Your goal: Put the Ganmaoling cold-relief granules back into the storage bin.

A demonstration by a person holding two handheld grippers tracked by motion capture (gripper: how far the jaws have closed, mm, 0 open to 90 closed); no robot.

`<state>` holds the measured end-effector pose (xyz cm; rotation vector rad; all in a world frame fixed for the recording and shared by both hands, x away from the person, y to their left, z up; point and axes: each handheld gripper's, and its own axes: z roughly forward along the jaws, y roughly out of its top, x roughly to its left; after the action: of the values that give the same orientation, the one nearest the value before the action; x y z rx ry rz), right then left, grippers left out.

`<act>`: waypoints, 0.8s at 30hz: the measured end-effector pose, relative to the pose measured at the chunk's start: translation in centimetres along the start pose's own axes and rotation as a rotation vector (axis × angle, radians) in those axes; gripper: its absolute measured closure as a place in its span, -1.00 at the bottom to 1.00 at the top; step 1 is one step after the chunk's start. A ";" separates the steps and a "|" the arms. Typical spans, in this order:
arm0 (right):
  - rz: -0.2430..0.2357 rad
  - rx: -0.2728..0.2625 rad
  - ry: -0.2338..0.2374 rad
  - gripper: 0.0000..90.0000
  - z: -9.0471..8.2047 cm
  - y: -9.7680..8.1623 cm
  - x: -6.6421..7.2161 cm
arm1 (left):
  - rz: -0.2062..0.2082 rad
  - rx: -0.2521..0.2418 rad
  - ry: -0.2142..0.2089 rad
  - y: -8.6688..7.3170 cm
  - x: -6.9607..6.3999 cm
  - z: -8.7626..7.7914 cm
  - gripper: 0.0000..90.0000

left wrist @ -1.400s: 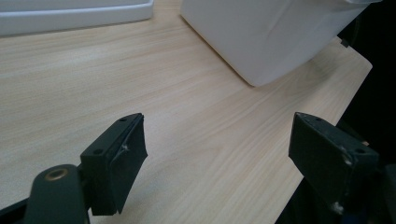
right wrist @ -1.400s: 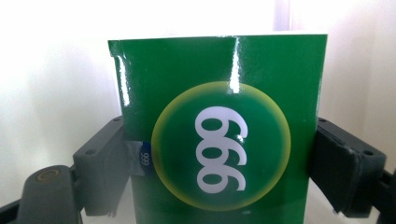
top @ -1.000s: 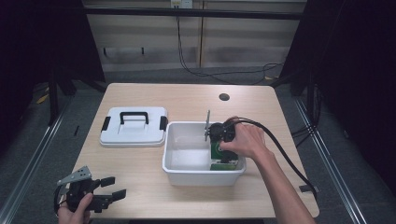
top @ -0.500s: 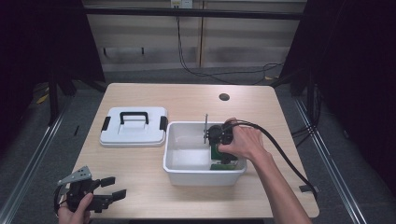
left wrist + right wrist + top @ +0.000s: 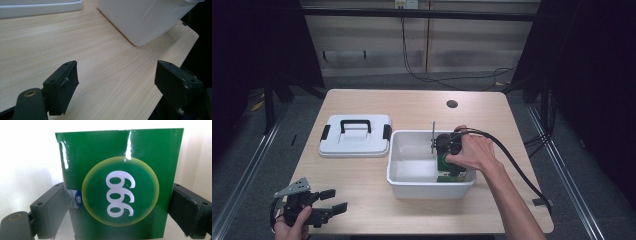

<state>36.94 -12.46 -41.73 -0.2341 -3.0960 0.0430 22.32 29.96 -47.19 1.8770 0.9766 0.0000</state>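
My high view sits above my side of the table [image 5: 362,100] and looks forward and down, far enough back to take in the whole top and the dark floor around it. My left gripper view rides low near the front left corner, close to the wood, facing across toward the white tub [image 5: 147,20] and the lid [image 5: 37,8]; both also appear in the high view. My right gripper view looks down inside that tub, very near a green box [image 5: 120,185], which the high view catches as a green patch.
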 end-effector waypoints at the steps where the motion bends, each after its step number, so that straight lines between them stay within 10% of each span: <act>1: 0.000 -0.005 0.000 -0.80 0.0 -0.1 0.0 | 0.002 0.000 0.000 0.0 0.0 0.0 -0.58; 24: 0.025 -0.197 -0.051 -0.81 -3.3 -2.2 0.2 | 0.007 0.004 0.000 0.0 -0.1 0.0 -0.58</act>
<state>36.54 -14.50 -38.37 -0.2817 -3.1477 -0.2598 22.21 29.94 -47.15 1.8839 0.9708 0.0025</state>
